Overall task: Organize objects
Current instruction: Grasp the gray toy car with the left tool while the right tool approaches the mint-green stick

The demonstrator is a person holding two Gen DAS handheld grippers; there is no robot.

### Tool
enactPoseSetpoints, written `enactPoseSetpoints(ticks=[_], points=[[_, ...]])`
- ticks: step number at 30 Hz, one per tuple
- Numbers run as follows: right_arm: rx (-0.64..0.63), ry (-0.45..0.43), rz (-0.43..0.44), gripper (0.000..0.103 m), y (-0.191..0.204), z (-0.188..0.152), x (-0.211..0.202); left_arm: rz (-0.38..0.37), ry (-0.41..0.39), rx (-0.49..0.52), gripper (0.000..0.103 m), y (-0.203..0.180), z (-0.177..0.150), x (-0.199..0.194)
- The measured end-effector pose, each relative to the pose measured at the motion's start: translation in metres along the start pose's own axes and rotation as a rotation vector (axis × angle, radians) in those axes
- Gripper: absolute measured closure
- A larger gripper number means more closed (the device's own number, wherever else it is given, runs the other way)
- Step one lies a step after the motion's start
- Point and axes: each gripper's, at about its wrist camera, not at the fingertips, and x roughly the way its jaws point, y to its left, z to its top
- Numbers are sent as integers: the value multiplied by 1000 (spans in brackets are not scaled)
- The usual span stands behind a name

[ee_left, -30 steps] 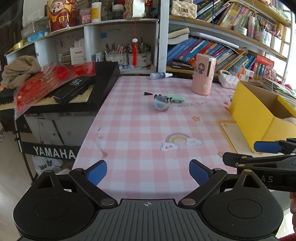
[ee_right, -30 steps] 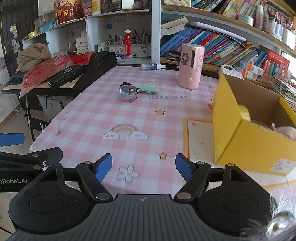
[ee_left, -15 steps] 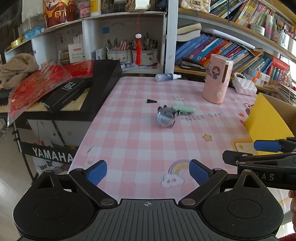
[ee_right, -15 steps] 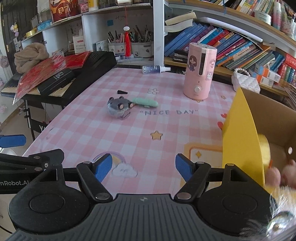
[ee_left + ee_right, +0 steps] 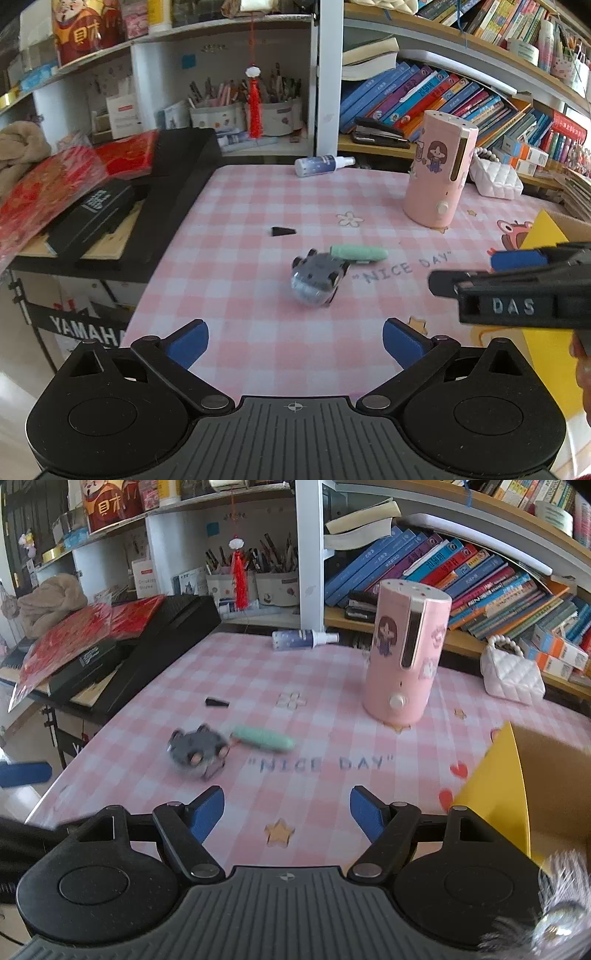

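A grey toy car (image 5: 317,278) lies on its side on the pink checked table (image 5: 240,266), a green tube (image 5: 360,254) touching its far end. The left gripper (image 5: 293,339), jaws spread and just widened, empty, sits short of the car. The right gripper (image 5: 287,809), jaws apart and empty, has the car ahead to its left.

The tablecloth (image 5: 258,343) has a pink and white check pattern. The toy car (image 5: 317,277) is grey, the small tube (image 5: 358,254) is mint green, the far humidifier (image 5: 439,170) is pink, the box (image 5: 498,797) at right is yellow.
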Motion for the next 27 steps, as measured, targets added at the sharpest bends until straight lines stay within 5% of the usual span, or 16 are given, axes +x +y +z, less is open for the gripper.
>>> enactPoseSetpoints(ticks=[9,22,25,27], points=[[-53,-3,12,28,-12,42,39,-53,29,-76,0,-3,19,39],[-232,78,49,36,-10,61,96,2,12,12,2,-14,28,86],[-245,92,59,36,-8,60,103,-5,22,38,9,-16,29,98],[-247,100,63,35,-6,60,106,1,39,65,23,-19,28,108]])
